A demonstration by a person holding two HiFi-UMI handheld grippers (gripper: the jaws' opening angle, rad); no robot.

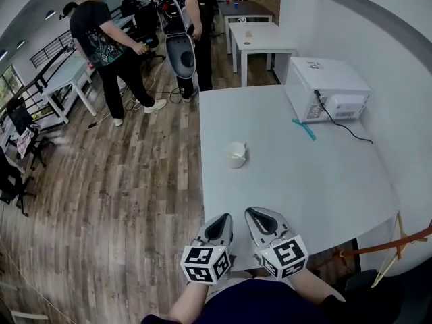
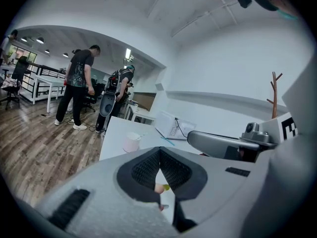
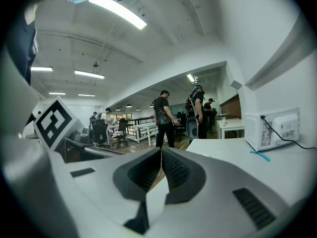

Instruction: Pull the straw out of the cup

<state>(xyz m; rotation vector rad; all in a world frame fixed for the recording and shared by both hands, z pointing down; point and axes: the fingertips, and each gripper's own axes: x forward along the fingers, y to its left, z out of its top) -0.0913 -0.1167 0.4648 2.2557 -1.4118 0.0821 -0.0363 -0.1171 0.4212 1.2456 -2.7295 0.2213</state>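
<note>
Table point(image 1: 304, 181) bears one cup point(image 1: 237, 154), one teal straw point(image 1: 304, 129), one microwave point(image 1: 327, 86).

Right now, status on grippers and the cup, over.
Left gripper and right gripper shut, empty, at near edge of white table. Mid-table: small pale round cup, untouched; straw too small to tell. Nothing between grippers and cup.

Open-plan office: beyond the white table point(image 1: 304, 181), rows of white desks point(image 1: 262, 39), black office chairs point(image 1: 12, 177), people point(image 1: 108, 46) standing on wood floor point(image 1: 121, 201).
</note>
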